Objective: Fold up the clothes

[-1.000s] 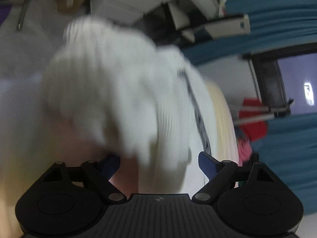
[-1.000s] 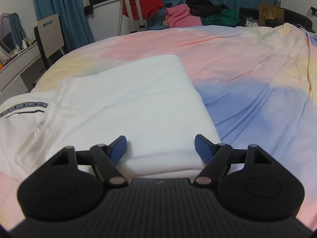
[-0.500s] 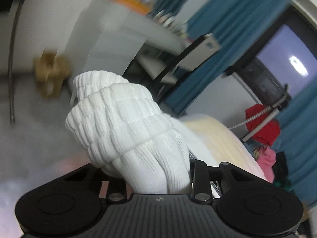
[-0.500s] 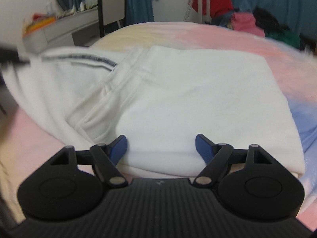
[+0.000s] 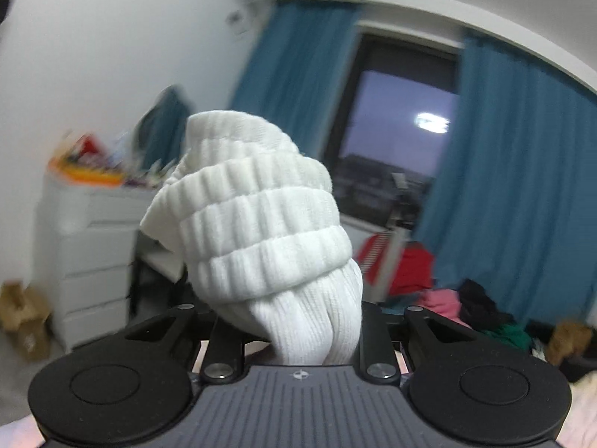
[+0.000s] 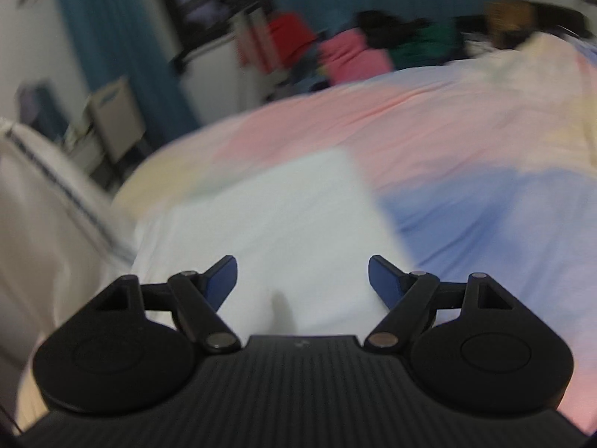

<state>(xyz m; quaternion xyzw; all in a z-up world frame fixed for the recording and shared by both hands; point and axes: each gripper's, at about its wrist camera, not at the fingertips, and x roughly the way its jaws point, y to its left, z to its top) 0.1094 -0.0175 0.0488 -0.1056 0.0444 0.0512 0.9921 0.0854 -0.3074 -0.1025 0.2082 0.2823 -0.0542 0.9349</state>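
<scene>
A white garment lies partly folded on the pastel bedspread (image 6: 466, 142). In the left wrist view its ribbed cuff (image 5: 257, 231) bulges up between the jaws of my left gripper (image 5: 298, 336), which is shut on it and raised toward the window. The fingertips are hidden by the cloth. In the right wrist view the folded white body (image 6: 283, 224) rests flat ahead of my right gripper (image 6: 302, 276), which is open just above its near edge with nothing in it. A lifted part of the garment with a dark striped band (image 6: 56, 183) hangs at the left.
A pile of red, pink, black and green clothes (image 6: 358, 48) sits at the far side of the bed. A white drawer unit (image 5: 93, 257) with clutter on top stands by the wall. Blue curtains (image 5: 515, 186) frame a dark window (image 5: 395, 138). A chair (image 6: 112, 119) stands beside the bed.
My left gripper has closed on the ribbed cuff and swung it upward from the floor side toward the window. The right gripper stayed open and shifted over the folded body; the striped part rose.
</scene>
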